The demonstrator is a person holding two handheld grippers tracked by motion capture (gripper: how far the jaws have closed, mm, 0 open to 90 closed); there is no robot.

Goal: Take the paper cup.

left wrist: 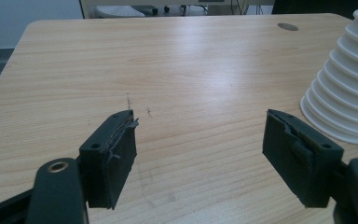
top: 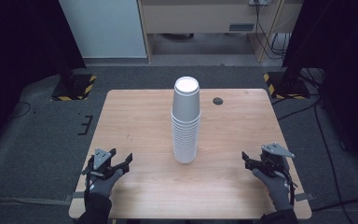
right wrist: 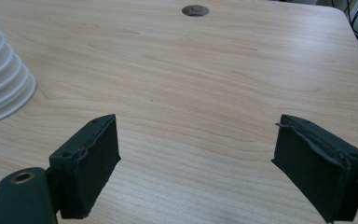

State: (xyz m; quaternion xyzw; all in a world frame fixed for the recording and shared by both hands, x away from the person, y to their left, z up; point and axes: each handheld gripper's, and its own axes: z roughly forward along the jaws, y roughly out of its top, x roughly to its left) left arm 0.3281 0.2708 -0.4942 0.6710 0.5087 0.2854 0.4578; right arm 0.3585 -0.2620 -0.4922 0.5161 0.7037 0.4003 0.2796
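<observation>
both tools wide, holding nothing, cup stack between them
left tool [top: 121, 164] and right tool [top: 250, 162] rest on desk [top: 140, 116] flanking cup stack [top: 186, 121], likely staged to unstack.

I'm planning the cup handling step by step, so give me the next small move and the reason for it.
Probably bring the right gripper in toward the cup stack. The upside-down white stack stands mid-table, untouched, while both it and the left gripper rest near the table's front edge, jaws wide open and empty, well apart from the cups.

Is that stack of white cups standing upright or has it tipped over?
Upright: the stack of white cups stands on the wooden table, rims down, between both open grippers.
</observation>
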